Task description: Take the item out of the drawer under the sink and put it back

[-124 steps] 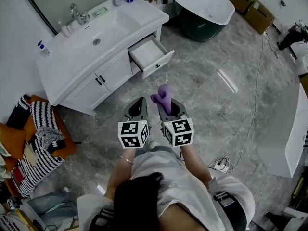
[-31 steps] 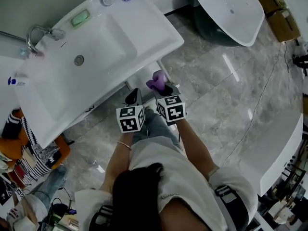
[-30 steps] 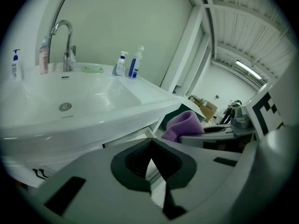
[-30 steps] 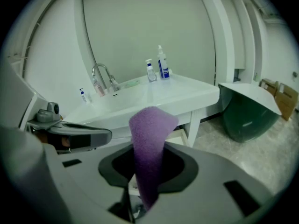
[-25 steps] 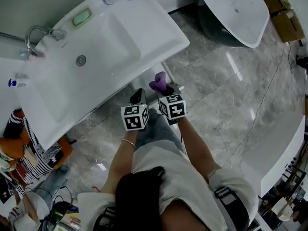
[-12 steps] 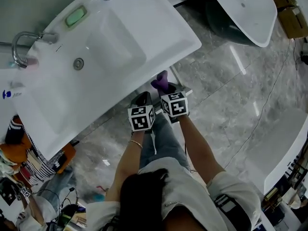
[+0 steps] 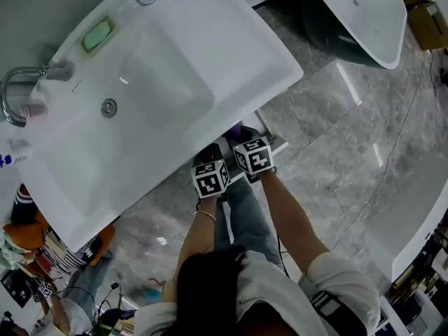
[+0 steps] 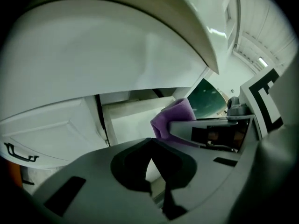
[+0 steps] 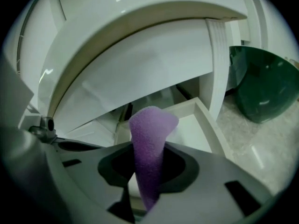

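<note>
Purple foam sponge (image 9: pixel 148 143) is clamped in the right gripper (image 9: pixel 145 197), near the open drawer (image 9: pixel 209 125) beneath the sink (image 7: pixel 231 54). Left gripper (image 8: pixel 156 190), just left: jaws together, empty.

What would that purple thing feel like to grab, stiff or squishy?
Probably squishy: the purple foam piece looks pinched narrow where the right gripper holds it. Likely light, since it sticks out past that pinch without drooping. Its rough, spongy surface should not slip easily.
</note>
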`<control>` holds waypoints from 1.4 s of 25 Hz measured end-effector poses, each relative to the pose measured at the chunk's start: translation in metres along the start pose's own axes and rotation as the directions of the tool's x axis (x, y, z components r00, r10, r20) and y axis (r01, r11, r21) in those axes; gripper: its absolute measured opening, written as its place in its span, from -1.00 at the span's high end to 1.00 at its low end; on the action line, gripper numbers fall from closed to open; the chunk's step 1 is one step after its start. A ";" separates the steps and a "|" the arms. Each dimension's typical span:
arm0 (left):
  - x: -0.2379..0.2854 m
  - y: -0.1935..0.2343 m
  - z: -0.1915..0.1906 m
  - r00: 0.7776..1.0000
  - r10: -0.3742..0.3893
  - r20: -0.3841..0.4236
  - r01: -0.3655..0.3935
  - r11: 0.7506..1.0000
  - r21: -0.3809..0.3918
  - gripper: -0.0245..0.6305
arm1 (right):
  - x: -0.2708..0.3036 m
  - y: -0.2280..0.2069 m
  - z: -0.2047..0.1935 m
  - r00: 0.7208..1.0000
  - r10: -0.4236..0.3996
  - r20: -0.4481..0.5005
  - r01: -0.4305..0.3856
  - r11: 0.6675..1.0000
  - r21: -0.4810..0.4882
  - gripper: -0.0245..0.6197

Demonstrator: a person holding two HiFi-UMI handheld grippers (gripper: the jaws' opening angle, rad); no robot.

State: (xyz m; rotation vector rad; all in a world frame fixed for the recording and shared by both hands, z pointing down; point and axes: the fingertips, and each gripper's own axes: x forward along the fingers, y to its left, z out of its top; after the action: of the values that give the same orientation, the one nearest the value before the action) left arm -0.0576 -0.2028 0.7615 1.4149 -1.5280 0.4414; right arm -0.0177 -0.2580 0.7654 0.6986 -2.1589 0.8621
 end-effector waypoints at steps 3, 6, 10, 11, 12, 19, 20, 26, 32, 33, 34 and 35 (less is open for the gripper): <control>0.010 0.006 0.002 1.000 0.013 0.004 -0.012 1.000 -0.023 0.92 | 0.015 -0.009 -0.004 0.999 -0.015 -0.035 0.016 1.000 0.007 0.56; 0.018 0.010 0.001 1.000 0.018 -0.004 -0.018 0.999 -0.038 0.92 | 0.026 -0.016 -0.012 0.997 -0.027 -0.068 0.027 1.000 0.004 0.56; 0.024 0.016 -0.002 0.999 0.034 -0.017 -0.035 0.997 -0.063 0.92 | 0.041 -0.019 -0.019 0.994 -0.028 -0.109 0.025 0.999 -0.026 0.56; 0.026 0.017 -0.003 0.999 0.035 -0.021 -0.036 0.997 -0.065 0.92 | 0.045 -0.020 -0.020 0.993 -0.029 -0.116 0.025 0.999 -0.036 0.55; 0.028 0.016 -0.005 0.999 0.033 -0.027 -0.035 0.997 -0.066 0.92 | 0.047 -0.021 -0.022 0.992 -0.030 -0.124 0.025 0.999 -0.039 0.55; 0.029 0.013 -0.005 0.999 0.021 -0.028 -0.023 0.997 -0.070 0.92 | 0.044 -0.020 -0.020 0.993 0.008 -0.120 -0.010 1.000 -0.013 0.24; 0.028 0.013 -0.004 1.000 0.017 -0.025 -0.019 0.997 -0.076 0.92 | 0.042 -0.020 -0.018 0.994 0.014 -0.113 -0.015 1.000 -0.007 0.16; 0.018 0.005 0.002 1.000 0.002 -0.014 -0.003 0.998 -0.069 0.92 | 0.021 -0.026 -0.001 0.999 -0.019 -0.049 0.019 1.000 0.012 0.02; -0.004 -0.005 0.014 1.000 -0.009 0.019 0.010 0.998 -0.055 0.92 | -0.010 -0.016 0.006 1.000 0.004 -0.031 -0.004 1.000 0.012 0.00; -0.008 -0.009 0.017 1.000 -0.010 0.027 0.011 0.999 -0.051 0.92 | -0.019 -0.015 0.008 0.999 0.013 -0.029 -0.013 1.000 0.012 0.00; -0.013 -0.013 0.019 0.999 -0.013 0.033 0.014 0.999 -0.047 0.92 | -0.029 -0.014 0.009 1.000 0.017 -0.026 -0.016 1.000 0.014 0.00; -0.019 -0.015 0.021 0.999 -0.017 0.038 0.019 0.999 -0.044 0.92 | -0.038 -0.012 0.010 1.000 0.016 -0.022 -0.015 1.000 0.016 0.00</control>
State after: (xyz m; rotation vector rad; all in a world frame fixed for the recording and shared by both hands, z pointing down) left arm -0.0545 -0.2128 0.7314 1.4089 -1.5443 0.3701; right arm 0.0097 -0.2650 0.7354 0.6781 -2.1429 0.8915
